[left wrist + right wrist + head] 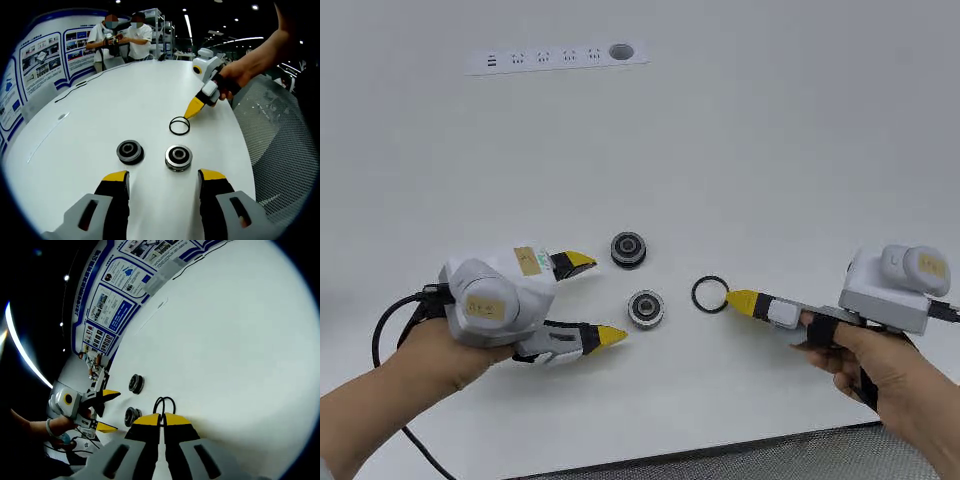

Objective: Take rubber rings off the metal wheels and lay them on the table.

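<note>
Left gripper (598, 298) is held wide open, empty; right gripper (740, 300) is pressed shut.
Writing on tan stickers (528, 261) cannot be read. Just ahead of the left jaws metal wheels (646, 309) are seen; rubber ring (694, 294) is laid flat against the right tip.

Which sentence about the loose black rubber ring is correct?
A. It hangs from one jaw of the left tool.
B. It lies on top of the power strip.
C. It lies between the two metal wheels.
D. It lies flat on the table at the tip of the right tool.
D: the rubber ring lies flat on the table, its edge at the shut yellow tip of the right tool, apart from both metal wheels.
</note>
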### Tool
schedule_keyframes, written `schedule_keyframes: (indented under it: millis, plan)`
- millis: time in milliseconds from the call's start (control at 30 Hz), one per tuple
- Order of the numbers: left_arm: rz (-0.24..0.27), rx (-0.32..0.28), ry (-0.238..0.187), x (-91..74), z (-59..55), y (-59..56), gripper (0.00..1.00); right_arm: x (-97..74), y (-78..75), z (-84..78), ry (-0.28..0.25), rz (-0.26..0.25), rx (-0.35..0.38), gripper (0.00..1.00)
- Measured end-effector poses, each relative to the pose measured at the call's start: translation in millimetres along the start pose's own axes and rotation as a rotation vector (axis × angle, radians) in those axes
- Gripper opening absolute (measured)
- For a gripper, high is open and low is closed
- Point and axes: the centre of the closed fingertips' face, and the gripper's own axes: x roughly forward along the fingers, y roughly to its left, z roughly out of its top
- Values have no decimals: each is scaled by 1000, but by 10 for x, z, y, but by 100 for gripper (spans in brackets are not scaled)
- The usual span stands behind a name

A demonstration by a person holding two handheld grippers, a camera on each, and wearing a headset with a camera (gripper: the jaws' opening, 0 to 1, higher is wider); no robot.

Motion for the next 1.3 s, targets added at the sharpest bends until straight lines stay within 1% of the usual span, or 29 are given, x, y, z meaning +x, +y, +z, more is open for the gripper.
schedule_keyframes:
  millis: [167,233,267,333,433,633,867,967,1300]
  plan:
    - [-2,0,2,3,5,-1,56,4,-2,5,14,-14,-49,8]
    - [-2,0,1,5,8,2,56,-3,-15,8,20,-31,-84,9]
    - [-3,1,2,6,9,3,56,-7,-40,-3,31,-35,-115,10]
    - [-1,1,2,10,11,9,56,-11,-40,-9,39,-40,-137,11]
    - [0,1,2,15,16,12,55,-31,-59,-2,39,-52,-150,15]
    - [7,-3,-3,12,37,39,55,-47,-32,39,27,-46,-146,15]
    - [36,-22,-14,-23,75,154,52,30,91,118,13,-18,-151,15]
    - [46,-23,-13,-29,88,191,51,70,137,147,11,-4,-157,15]
    - [76,-15,-12,-5,149,300,40,179,288,139,23,33,-166,15]
